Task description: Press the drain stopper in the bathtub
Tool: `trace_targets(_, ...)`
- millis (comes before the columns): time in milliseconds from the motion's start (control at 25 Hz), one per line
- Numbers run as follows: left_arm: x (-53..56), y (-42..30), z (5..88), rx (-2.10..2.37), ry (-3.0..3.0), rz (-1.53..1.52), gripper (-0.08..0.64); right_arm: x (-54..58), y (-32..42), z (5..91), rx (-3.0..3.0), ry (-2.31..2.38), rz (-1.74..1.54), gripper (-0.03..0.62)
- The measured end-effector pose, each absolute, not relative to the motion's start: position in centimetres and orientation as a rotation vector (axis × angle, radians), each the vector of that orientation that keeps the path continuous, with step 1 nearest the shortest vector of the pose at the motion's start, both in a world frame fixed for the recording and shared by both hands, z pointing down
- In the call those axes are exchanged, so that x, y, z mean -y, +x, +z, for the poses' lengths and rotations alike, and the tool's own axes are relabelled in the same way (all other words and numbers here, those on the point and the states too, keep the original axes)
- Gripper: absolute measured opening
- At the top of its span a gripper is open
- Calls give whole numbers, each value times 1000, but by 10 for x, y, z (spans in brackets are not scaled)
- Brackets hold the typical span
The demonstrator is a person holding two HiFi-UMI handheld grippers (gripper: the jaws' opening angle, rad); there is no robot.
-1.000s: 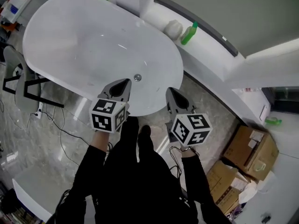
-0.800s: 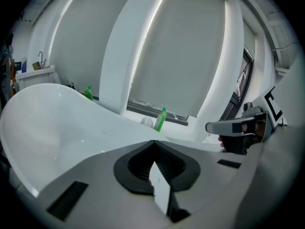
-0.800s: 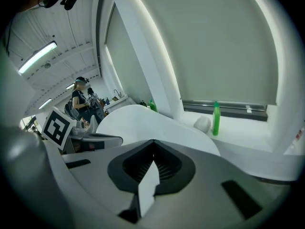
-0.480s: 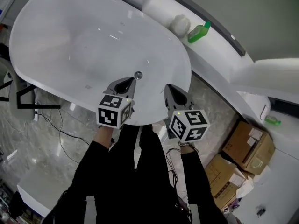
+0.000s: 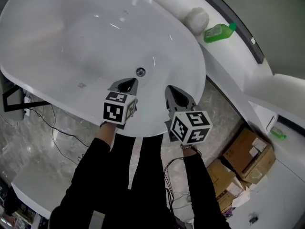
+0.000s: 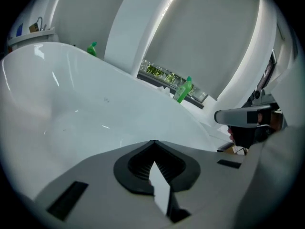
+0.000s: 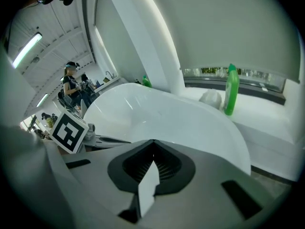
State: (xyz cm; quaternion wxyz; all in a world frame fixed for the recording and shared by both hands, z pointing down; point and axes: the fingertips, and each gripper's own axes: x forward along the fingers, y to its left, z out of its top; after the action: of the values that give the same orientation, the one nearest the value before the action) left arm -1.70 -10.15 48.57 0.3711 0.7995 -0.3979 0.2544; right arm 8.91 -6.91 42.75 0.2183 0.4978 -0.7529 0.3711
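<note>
In the head view a white oval bathtub [image 5: 57, 87] fills the upper left, and its small round metal drain stopper [image 5: 140, 72] sits on the tub floor near the near end. My left gripper [image 5: 127, 84] is shut and empty, with its tip just short of the stopper and above the tub's near slope. Over the near rim to the right, my right gripper [image 5: 172, 91] is shut as well. The left gripper view looks along shut jaws at the tub's inner wall [image 6: 71, 113]; the stopper is hidden there. The right gripper view shows the tub's rim [image 7: 200, 116] beyond shut jaws.
A green bottle [image 5: 218, 32] and a white rounded object [image 5: 197, 18] rest on the white ledge behind the tub. Cardboard boxes [image 5: 248, 151] stand on the floor at the right. Cables [image 5: 52, 128] trail over the marble floor at the left. My own legs stand against the tub's near end.
The view has closed in on the tub. Both grippers have moved forward over its near rim, and the left tip is nearer the stopper. Both stay shut.
</note>
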Motion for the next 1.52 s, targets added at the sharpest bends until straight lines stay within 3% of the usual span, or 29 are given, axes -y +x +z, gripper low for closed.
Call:
trace_targets(920,139,-2,732,1166,1635,731,5,142,81,662,1954,935,1158,2)
trace_targets(1520,147,11,835,1211,1462,711,5,151,71,769,1865,746,1164,2)
